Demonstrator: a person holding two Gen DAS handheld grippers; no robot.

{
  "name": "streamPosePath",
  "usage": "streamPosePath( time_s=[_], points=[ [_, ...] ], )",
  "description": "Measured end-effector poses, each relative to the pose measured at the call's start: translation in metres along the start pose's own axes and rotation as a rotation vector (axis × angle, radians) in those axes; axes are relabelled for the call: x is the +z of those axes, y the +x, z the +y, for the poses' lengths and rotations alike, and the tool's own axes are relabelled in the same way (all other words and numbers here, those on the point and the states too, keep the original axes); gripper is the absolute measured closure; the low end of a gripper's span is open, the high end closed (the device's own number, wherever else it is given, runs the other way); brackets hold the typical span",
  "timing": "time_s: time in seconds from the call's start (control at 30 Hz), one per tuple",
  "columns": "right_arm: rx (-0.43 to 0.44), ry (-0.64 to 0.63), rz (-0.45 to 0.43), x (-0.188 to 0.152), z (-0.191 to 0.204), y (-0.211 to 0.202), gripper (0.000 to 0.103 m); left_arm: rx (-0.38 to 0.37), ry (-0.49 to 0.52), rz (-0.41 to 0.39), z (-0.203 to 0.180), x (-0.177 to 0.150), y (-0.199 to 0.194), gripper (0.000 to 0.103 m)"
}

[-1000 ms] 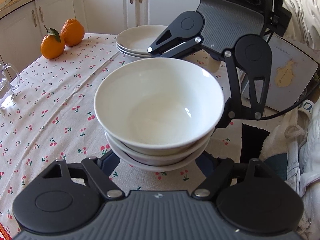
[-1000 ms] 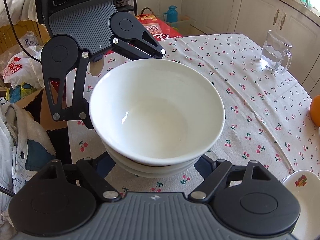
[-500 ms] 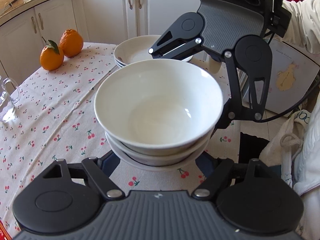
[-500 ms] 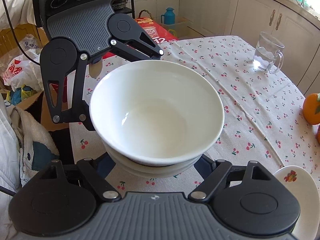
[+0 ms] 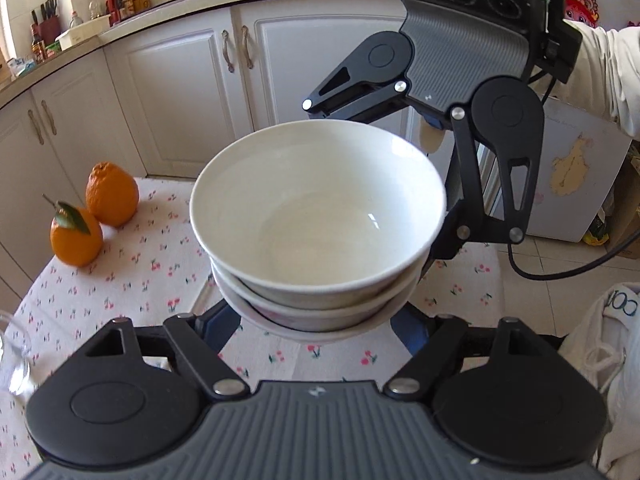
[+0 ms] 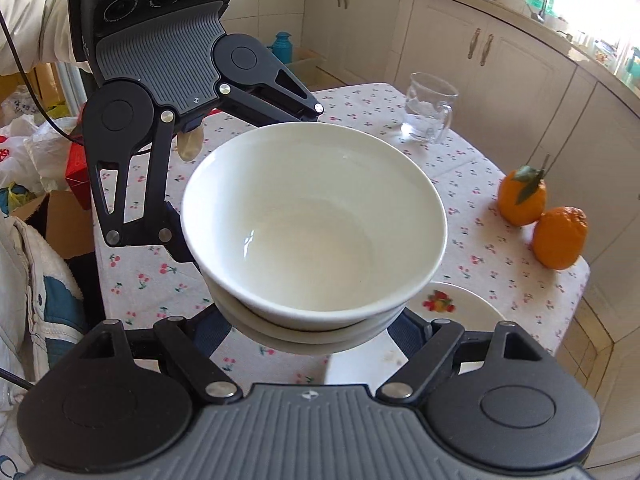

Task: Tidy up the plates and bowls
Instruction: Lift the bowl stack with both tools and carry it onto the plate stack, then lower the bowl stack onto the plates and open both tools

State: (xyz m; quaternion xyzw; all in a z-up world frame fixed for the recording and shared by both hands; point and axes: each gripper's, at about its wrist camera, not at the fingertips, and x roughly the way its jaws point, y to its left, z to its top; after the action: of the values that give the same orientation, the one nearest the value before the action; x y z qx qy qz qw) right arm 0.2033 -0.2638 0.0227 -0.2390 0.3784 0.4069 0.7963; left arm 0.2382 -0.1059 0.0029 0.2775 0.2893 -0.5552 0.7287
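- The step in hand looks like a two-handed carry: a stack of bowls hangs in the air above the desk, held from opposite sides by the left gripper and the right gripper.
- The stack seems to be three deep, a large white bowl nested on two shallower ones; the exact count is hard to tell.
- Each gripper's fingers are spread partway and pass to either side of the stack's lower rim. The fingertips are hidden under the bowls, so it cannot be told whether they clamp the rim or merely cradle it.
- In the right wrist view a plate with a fruit print lies on the desk just below and beside the stack.
- Judged from this, the next move calls for keeping both grippers level and evenly spaced while bringing the stack to its spot, perhaps onto the plate, then lowering gently before letting go.
- Two oranges and a glass mug stand well apart from the stack, out of the way.
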Motion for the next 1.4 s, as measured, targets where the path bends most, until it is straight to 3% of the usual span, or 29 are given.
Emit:
streamPosePath(
  time_s=[0.17,0.43,0.97,1.17,1.3,1.4],
  points=[
    [-0.055,0.053,0.014,-0.023,-0.033,-0.008,0.015,-0.025,0.045,-0.001,0.011,0.023,0.036,0.022],
    [-0.082,0.128,0.051,-0.057,-0.064,0.004,0.015,-0.072,0.049,0.024,0.020,0.029,0.082,0.022],
    [-0.054,0.196,0.044,-0.073,-0.082,0.014,0.015,-0.092,0.026,0.028,0.026,0.031,0.093,0.022],
    [-0.062,0.222,0.041,-0.073,-0.081,0.014,0.015,-0.014,0.066,0.012,0.015,0.029,0.088,0.014],
    [-0.082,0.228,0.042,-0.075,-0.073,0.012,0.006,0.039,0.038,-0.029,0.009,0.027,0.071,0.009],
    [-0.129,0.254,0.034,-0.077,-0.062,0.004,0.001,0.130,0.010,-0.065,-0.002,0.021,0.052,0.005]
  ],
)
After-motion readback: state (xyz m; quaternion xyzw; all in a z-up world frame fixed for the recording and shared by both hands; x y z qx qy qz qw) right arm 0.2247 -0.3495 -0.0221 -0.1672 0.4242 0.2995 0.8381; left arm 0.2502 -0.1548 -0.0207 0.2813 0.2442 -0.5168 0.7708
